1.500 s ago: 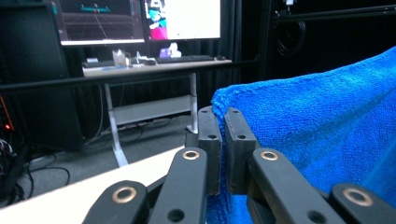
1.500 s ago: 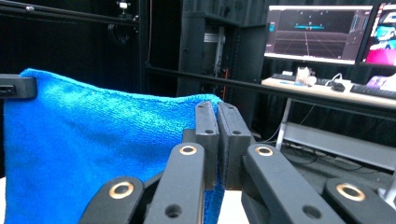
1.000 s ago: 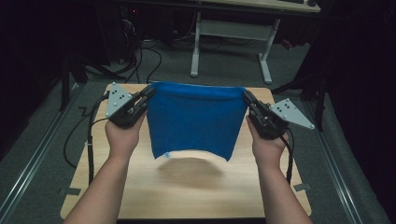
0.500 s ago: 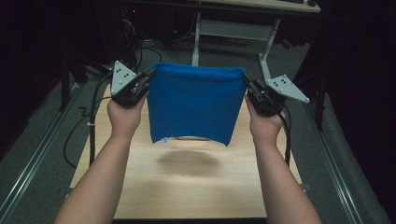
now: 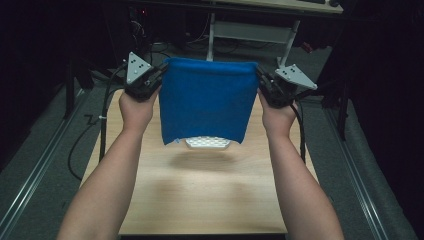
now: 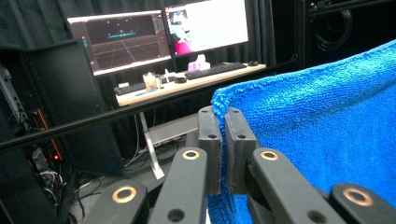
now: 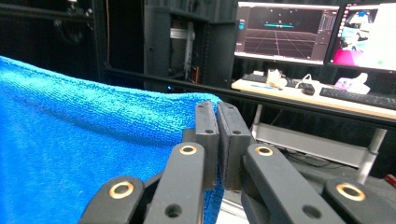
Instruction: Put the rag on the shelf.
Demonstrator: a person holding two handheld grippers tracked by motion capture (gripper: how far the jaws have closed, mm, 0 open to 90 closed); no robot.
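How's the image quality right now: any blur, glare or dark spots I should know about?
High view: the table is lit but its surroundings are near black; the towel throws a soft shadow on the wood. Left gripper view: the towel's weave is sharp and the bright monitors wash out. Right gripper view: the jaws are crisp and the background is dim.

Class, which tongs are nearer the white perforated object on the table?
Roughly equal: the white object lies midway below the towel, left tongs up-left, right tongs up-right.

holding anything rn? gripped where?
Yes: the blue towel, hanging above the table. The left gripper clamps its top left corner, the right gripper its top right corner.
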